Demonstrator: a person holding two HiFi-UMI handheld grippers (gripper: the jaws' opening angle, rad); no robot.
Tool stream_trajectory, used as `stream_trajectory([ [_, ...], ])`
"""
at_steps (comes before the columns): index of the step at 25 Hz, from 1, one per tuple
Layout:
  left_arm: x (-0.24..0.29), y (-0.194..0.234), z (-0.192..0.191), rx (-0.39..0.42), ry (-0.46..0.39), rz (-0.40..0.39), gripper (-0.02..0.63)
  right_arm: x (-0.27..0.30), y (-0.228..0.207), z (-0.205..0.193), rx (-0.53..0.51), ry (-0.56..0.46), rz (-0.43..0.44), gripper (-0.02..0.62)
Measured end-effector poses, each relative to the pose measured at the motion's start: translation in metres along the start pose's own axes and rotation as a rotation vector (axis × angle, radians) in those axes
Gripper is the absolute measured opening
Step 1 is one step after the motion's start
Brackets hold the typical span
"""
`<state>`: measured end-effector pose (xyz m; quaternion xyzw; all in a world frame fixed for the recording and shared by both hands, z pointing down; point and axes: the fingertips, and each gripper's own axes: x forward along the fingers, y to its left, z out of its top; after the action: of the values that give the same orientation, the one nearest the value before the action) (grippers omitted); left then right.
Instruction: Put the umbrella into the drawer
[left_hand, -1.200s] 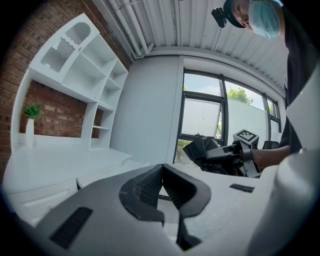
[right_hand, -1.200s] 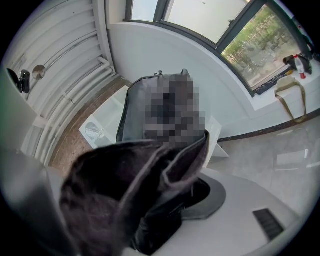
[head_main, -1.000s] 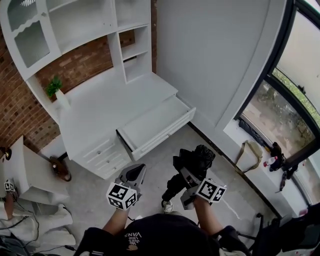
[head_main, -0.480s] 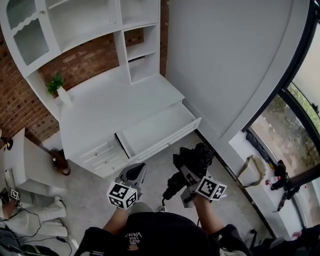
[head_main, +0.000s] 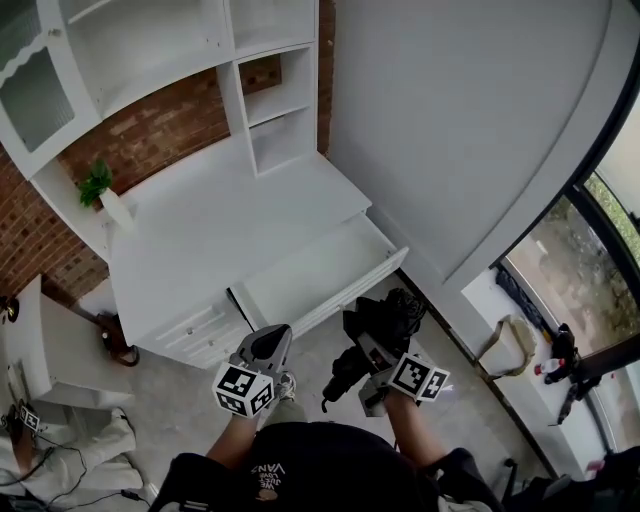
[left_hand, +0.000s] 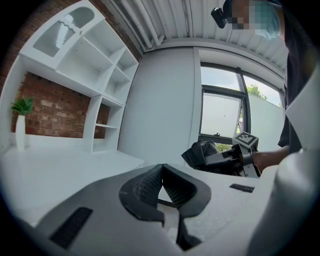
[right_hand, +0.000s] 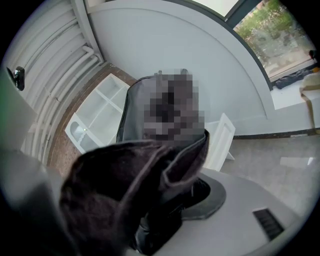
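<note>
A folded black umbrella (head_main: 388, 312) is held over the floor, and my right gripper (head_main: 370, 345) is shut on it. In the right gripper view its dark fabric (right_hand: 125, 200) fills the space between the jaws. The open white drawer (head_main: 312, 272) juts from the desk just beyond both grippers and has nothing in it. My left gripper (head_main: 272, 338) hangs to the left of the umbrella, short of the drawer's front. Its fingertips meet, so it is shut with nothing in it (left_hand: 161, 169). The left gripper view shows the umbrella (left_hand: 200, 154) off to the right.
The white desk top (head_main: 230, 215) carries a shelf unit (head_main: 270, 110) and a small plant in a white vase (head_main: 100, 190). Small closed drawers (head_main: 200, 325) sit left of the open one. A curved white wall (head_main: 450, 130) rises at right, with a window sill and a bag (head_main: 510, 335).
The person has stepped toward the desk, so the open drawer now lies closer to both grippers. The right gripper still holds the umbrella; the left stays shut.
</note>
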<state>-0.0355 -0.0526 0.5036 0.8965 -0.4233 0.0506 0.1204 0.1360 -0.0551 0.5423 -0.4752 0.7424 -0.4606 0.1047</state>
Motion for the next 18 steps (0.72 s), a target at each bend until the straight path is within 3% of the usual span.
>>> stream_trajectory([
  [18, 0.072, 0.145, 0.047, 0.052, 0.028, -0.210, 0.008, 0.149, 0.021, 0.031, 0.063, -0.145, -0.134, 0.238],
])
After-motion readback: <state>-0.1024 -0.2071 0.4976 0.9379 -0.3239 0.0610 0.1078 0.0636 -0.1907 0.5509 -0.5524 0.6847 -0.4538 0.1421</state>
